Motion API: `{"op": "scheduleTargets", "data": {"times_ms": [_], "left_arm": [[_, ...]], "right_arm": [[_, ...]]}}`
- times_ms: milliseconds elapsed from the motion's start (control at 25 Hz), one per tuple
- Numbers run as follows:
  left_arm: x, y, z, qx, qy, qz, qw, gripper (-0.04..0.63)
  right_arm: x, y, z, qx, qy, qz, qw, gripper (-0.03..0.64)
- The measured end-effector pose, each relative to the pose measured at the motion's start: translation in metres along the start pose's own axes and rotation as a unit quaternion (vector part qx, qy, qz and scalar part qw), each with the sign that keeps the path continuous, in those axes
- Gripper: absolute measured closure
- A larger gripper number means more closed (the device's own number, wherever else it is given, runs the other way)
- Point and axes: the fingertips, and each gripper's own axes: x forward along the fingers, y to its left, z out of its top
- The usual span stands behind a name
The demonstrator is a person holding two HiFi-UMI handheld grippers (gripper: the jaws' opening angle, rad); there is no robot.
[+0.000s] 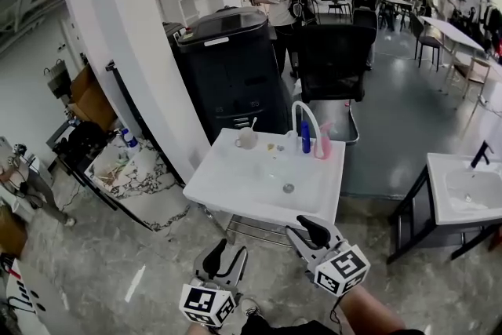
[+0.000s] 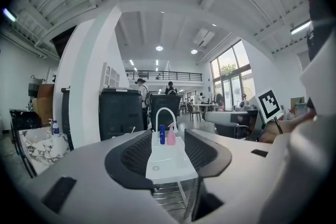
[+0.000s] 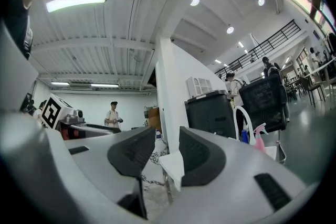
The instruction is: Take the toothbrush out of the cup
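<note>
Grippers short of white rectangular washbasin (image 1: 235,188): left gripper (image 1: 226,250) and right gripper (image 1: 307,231) both gape, empty.
Pale toothbrush (image 1: 252,124) stands in off-white cup (image 1: 246,139) at the washbasin's back-left corner, beside the rim; a slanted pull may tip it off. Open floor fronts the washbasin; blue bottle (image 1: 305,139) and pink spray bottle (image 1: 322,143) crowd back-centre.

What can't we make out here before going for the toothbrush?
Toothbrush, head view: too small to tell which end is up in the cup.
Cup, left gripper view: hidden behind a jaw.
Cup, right gripper view: hidden behind a jaw.
Bits on the sink ledge, head view: too small to name.
</note>
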Motion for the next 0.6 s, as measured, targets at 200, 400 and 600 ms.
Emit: {"op": "scheduleTargets", "data": {"times_ms": [200, 400, 600], "left_arm": [[0.001, 0.006, -0.004, 0.000, -0.003, 0.002, 1.0000, 0.390], [0.005, 0.028, -0.005, -0.010, -0.012, 0.004, 0.9999, 0.388], [0.012, 0.061, -0.008, -0.022, -0.016, 0.002, 0.9996, 0.388]], "right_arm": [[0.006, 0.000, -0.004, -0.004, 0.001, 0.001, 1.000, 0.466], [0.025, 0.003, -0.006, -0.011, 0.009, -0.001, 1.000, 0.466], [0.057, 0.005, -0.012, -0.010, 0.017, -0.010, 1.000, 0.466]]}}
